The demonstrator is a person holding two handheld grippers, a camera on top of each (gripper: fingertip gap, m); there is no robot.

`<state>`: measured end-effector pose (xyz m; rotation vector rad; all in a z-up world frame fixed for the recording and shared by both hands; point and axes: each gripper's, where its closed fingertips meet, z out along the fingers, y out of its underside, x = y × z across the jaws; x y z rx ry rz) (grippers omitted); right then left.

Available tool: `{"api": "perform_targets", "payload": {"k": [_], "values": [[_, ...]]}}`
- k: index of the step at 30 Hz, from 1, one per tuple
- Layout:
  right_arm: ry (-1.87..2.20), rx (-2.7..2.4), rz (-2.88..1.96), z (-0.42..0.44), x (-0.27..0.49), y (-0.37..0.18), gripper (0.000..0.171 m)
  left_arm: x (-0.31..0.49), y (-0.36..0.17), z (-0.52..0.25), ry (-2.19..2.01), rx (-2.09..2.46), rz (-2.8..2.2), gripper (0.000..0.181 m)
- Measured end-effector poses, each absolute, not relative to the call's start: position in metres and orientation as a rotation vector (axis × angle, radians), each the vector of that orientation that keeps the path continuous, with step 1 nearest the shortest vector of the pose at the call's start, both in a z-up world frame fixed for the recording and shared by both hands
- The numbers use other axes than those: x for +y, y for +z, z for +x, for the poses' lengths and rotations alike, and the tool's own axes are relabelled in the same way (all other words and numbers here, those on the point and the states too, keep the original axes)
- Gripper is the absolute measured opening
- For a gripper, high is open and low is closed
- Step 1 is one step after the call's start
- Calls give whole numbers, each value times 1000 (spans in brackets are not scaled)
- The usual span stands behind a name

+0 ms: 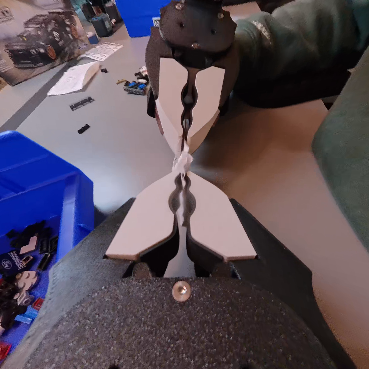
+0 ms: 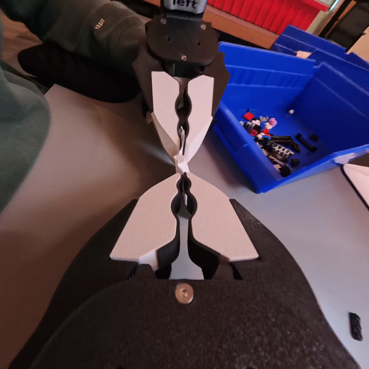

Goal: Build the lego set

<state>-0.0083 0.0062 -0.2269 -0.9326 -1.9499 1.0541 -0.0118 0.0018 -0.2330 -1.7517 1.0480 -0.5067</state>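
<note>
Pinching one small white crumpled piece (image 1: 182, 161) tip to tip, both hand-held grippers meet.
Left hand-held gripper (image 1: 182, 175) and right hand-held gripper (image 2: 182, 174) are clamped narrow on it above the bench (image 1: 123, 143); blue bin (image 2: 299, 127) near.

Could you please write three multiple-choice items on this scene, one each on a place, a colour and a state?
1. Where is the white crumpled piece?
A. Between the two hand-held grippers' tips
B. Inside a bin
C. On the printed box

2. What colour is the bin of small bricks?
A. Red
B. Blue
C. Green

3. How does the left hand-held gripper stand?
A. Wide open
B. Shut on the white piece
C. Lying on the table

Answers: 1 A, the right hand-held gripper and the left meet on it; 2 B, blue walls; 3 B, fingers pinched together.
</note>
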Motion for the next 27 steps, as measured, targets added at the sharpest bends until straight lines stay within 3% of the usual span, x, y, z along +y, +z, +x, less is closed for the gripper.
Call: {"api": "perform_targets", "payload": {"k": [6,11,14,18,23,27], "values": [[1140,-2151,-1319,-1,-9,-263,0,-14,-264,-9,-694,1057,-2056,0],[1409,-2034,-1784,-2,-13,-262,0,-18,-264,-11,-1142,640,-2294,0],[1398,-2018,-1848,-2,-13,-263,0,-18,-265,-11,-1148,614,-2316,0],[1428,-2000,-1818,-1,-12,-261,0,-17,-264,-10,-1164,602,-2300,0],[1169,-2127,-1328,0,-8,-256,8,-15,-262,-16,-1223,554,-2278,0],[1143,-2107,-1339,-3,-8,-252,0,-16,-257,-14,-1313,534,-2247,0]]}}
